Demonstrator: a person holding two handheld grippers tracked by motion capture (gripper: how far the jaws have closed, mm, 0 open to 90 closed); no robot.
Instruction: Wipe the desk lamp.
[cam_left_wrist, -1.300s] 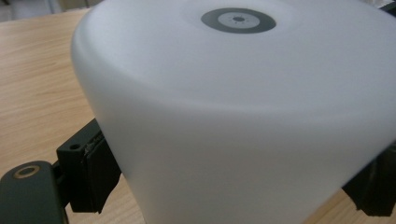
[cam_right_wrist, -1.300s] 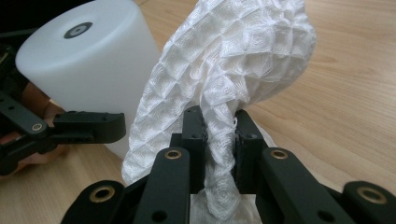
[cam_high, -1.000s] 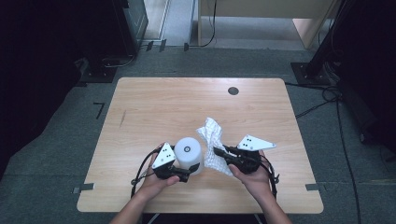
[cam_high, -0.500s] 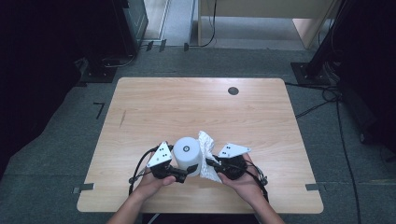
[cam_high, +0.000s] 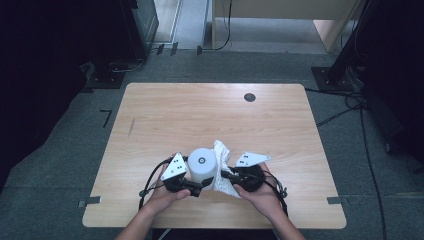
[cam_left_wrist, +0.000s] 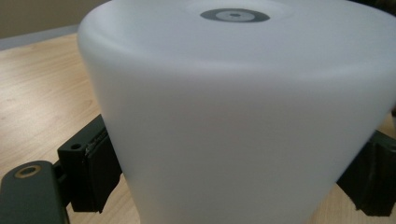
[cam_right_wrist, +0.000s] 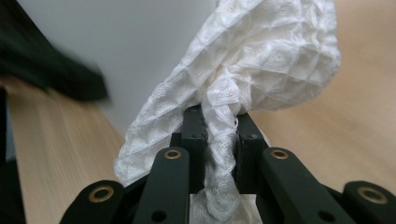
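Near the front edge of the light wooden worktop, a tall white matte plastic cylinder with a small dark ring mark on its top stands upright. The left claw grasps it low on its sides, one black pad pressed against each flank. The right claw is clenched on a crumpled white waffle-textured cloth, which lies against the cylinder's right side.

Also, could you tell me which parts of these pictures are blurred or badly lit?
High view: surroundings very dark, table evenly lit. Left gripper view: white cylinder soft and washed out. Right gripper view: cloth sharp, the dark shape at left blurred.
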